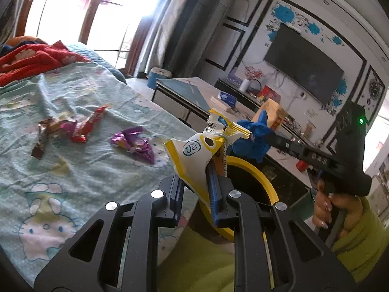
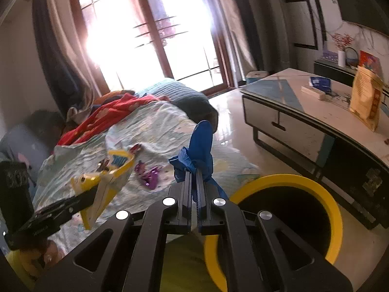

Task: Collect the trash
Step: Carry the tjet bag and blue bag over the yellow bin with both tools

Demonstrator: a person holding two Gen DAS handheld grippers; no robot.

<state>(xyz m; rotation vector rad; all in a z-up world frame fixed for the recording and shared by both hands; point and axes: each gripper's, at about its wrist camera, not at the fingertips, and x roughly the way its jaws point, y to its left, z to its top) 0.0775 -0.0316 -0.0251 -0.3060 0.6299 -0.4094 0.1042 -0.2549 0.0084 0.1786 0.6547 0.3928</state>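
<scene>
My left gripper (image 1: 194, 182) is shut on a yellow and white snack wrapper (image 1: 194, 153), held above the bed's edge; the wrapper also shows in the right wrist view (image 2: 107, 182). My right gripper (image 2: 193, 170) is shut on a crumpled blue wrapper (image 2: 199, 146), seen in the left wrist view too (image 1: 255, 133). A black bin with a yellow rim (image 2: 279, 178) stands on the floor just below and right of both grippers (image 1: 252, 168). On the bedspread lie a purple wrapper (image 1: 136, 143), a red wrapper (image 1: 90, 124) and a brown one (image 1: 41, 141).
The bed (image 1: 60, 170) has a light green cartoon sheet and a red blanket (image 1: 31, 58). A low coffee table (image 2: 304, 112) with a tissue pack and a snack bag stands to the right. A TV (image 1: 304, 65) hangs on the far wall.
</scene>
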